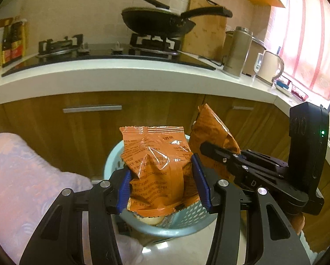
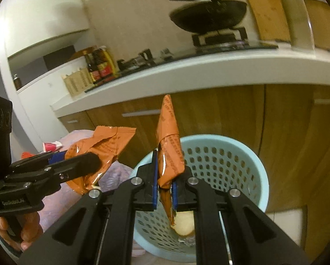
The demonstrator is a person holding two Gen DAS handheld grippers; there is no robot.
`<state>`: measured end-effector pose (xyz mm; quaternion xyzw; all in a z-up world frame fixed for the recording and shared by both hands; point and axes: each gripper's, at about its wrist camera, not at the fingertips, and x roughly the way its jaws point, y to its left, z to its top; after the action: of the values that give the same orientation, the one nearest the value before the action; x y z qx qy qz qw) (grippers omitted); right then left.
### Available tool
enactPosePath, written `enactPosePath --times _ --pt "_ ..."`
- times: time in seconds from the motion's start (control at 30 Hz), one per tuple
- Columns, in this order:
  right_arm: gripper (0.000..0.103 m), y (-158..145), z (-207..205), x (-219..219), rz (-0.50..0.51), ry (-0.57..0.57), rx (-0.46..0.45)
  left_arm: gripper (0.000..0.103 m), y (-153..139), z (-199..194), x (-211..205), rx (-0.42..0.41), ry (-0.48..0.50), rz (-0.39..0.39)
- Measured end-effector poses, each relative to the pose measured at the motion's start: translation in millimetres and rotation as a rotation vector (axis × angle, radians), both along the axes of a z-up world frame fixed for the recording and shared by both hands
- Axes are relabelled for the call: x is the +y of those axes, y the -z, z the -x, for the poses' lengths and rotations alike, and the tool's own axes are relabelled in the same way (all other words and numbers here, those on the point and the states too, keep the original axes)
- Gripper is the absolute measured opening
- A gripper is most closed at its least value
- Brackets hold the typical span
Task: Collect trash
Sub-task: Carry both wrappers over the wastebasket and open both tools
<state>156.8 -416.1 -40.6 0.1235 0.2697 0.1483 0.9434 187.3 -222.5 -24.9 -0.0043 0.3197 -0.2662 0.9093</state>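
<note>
My left gripper [image 1: 162,183] is shut on an orange snack wrapper [image 1: 158,165] and holds it upright over a light blue perforated waste basket [image 1: 187,220]. My right gripper [image 2: 165,187] is shut on a second orange wrapper [image 2: 169,152] above the same basket [image 2: 220,161]. A pale round piece of food [image 2: 184,223] lies inside the basket. The right gripper and its wrapper [image 1: 211,130] show at the right of the left wrist view. The left gripper and its wrapper [image 2: 101,148] show at the left of the right wrist view.
Wooden cabinet doors [image 1: 76,132] and a white counter edge [image 1: 120,77] stand behind the basket. A stove with a black wok [image 1: 160,19], a steel flask [image 1: 238,50] and a kettle [image 1: 268,66] are on the counter. A pink cloth [image 1: 21,176] lies at left.
</note>
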Motion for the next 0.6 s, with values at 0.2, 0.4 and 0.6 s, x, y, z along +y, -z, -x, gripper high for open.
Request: enactPosePath --times 0.2,0.4,0.6 --pt "0.008 20 -16 -7 -0.008 0.037 0.095 0.048 24 -28 -12 0.074 -0.002 0.001" --pt "0.009 43 -32 -19 -0.052 0.064 0.204 0.056 52 -50 -16 0.171 -0.008 0.021" --pt "0.054 51 -37 -34 -0.146 0.074 0.246 0.065 64 -52 -23 0.198 0.014 -0.021"
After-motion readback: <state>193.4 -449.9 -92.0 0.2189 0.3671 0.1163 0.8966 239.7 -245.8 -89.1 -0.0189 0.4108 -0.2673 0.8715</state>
